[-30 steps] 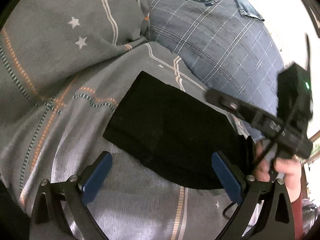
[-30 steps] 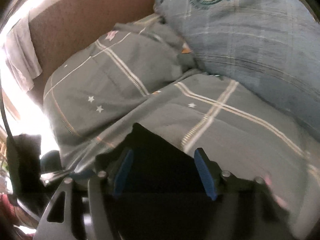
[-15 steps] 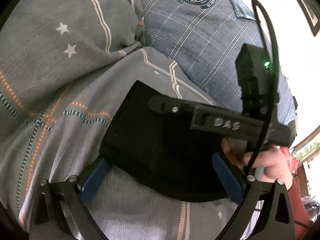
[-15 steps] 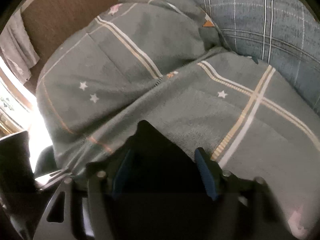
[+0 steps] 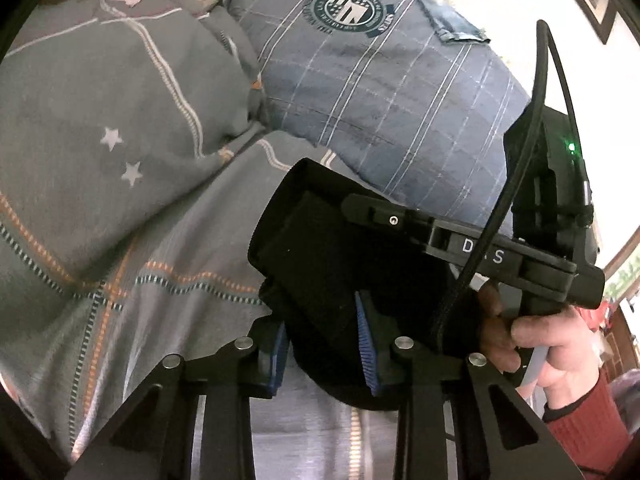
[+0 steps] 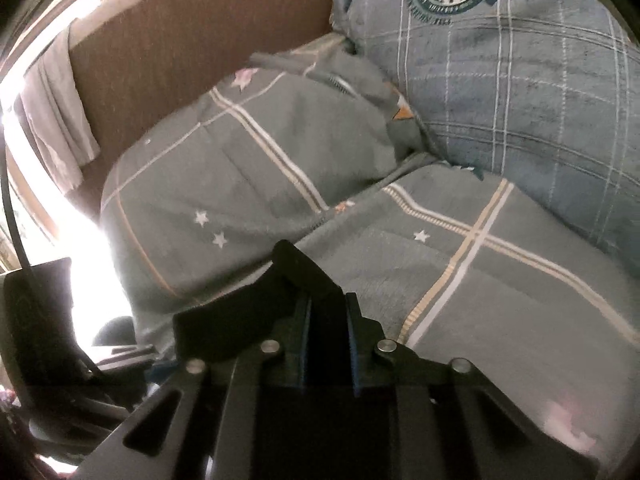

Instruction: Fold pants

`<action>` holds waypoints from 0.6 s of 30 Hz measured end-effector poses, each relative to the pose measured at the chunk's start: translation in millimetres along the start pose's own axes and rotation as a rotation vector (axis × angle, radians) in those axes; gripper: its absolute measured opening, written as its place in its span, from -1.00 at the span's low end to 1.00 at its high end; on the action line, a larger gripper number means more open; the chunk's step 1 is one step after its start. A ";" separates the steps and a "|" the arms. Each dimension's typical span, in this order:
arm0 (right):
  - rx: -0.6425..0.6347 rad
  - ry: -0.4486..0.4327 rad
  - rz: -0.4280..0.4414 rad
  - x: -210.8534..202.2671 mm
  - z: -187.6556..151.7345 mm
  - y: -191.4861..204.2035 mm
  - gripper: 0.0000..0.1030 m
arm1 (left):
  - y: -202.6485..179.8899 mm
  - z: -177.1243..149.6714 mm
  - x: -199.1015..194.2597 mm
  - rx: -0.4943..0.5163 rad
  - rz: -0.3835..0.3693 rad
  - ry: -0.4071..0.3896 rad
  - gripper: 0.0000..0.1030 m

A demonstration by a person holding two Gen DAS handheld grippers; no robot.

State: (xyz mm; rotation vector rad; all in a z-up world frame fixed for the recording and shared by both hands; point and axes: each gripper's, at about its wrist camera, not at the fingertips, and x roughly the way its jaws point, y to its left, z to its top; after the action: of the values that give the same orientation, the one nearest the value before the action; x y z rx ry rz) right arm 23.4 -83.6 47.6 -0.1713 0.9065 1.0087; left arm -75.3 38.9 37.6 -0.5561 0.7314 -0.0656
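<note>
- Pants [image 5: 332, 264]: one black, folded bundle on the grey star-print bedcover [image 5: 120, 240].
- Left gripper [image 5: 322, 344] and right gripper [image 6: 327, 320], jaws just closed, both clamp its edge.
- Two pillows behind.

A grey bedcover [image 5: 120, 240] with stars and striped bands spreads over the bed, and a matching grey pillow [image 6: 248, 168] lies against a brown headboard [image 6: 192, 40] — beside it a blue checked pillow [image 5: 380, 92] with a round crest. A pale cloth [image 6: 56, 120] hangs at the headboard's end.
</note>
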 end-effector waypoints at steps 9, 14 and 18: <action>0.029 -0.064 -0.023 -24.7 -2.9 4.4 -0.73 | -6.2 2.8 1.3 0.022 0.006 -0.002 -0.49; 0.063 -0.130 -0.016 -54.3 -6.6 -0.5 -0.73 | -21.8 7.7 -10.1 0.074 -0.023 -0.033 -0.52; 0.080 -0.179 -0.025 -82.3 -10.8 -7.5 -0.73 | -35.5 8.9 -15.6 0.114 -0.058 -0.051 -0.54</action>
State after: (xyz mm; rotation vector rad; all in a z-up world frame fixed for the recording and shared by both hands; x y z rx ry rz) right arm 5.4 -147.3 98.2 -0.0242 0.7783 0.9464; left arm -76.5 16.5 70.5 -0.4684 0.6578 -0.1452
